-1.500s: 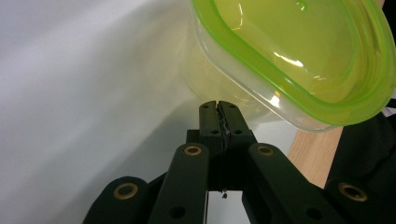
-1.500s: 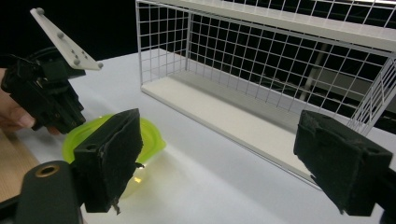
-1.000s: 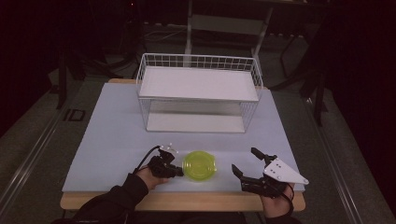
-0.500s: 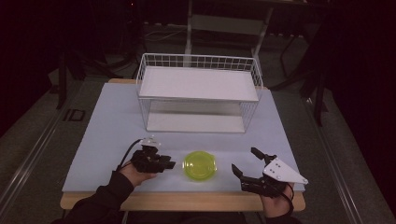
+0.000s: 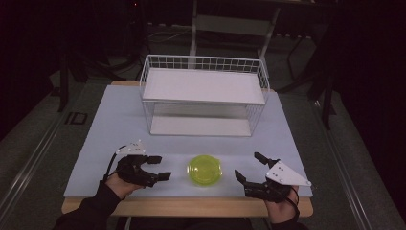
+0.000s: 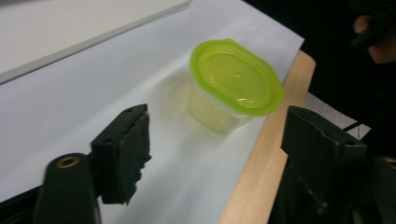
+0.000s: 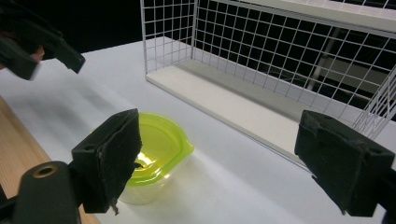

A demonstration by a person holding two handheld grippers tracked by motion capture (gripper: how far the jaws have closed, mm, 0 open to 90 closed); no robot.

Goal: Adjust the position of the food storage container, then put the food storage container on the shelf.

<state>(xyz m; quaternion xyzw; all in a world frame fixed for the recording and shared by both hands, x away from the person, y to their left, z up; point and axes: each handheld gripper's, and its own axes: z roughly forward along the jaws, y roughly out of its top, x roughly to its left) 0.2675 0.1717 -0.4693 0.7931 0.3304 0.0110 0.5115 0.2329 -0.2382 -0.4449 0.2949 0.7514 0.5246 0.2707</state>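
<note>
you've pulled your left gripper (image 5: 152, 168) back from the lidded green container (image 5: 205, 170), jaws spread and empty; it sits alone near the table's front edge. right gripper (image 5: 250, 168) waits, released.

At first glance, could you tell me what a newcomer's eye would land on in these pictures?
The bright yellow-green lidded container stands out, sitting near the front edge of the pale table between the two grippers. Behind it, at the middle of the table, is a white wire shelf rack. The left gripper and right gripper flank the container, both open and holding nothing.
</note>
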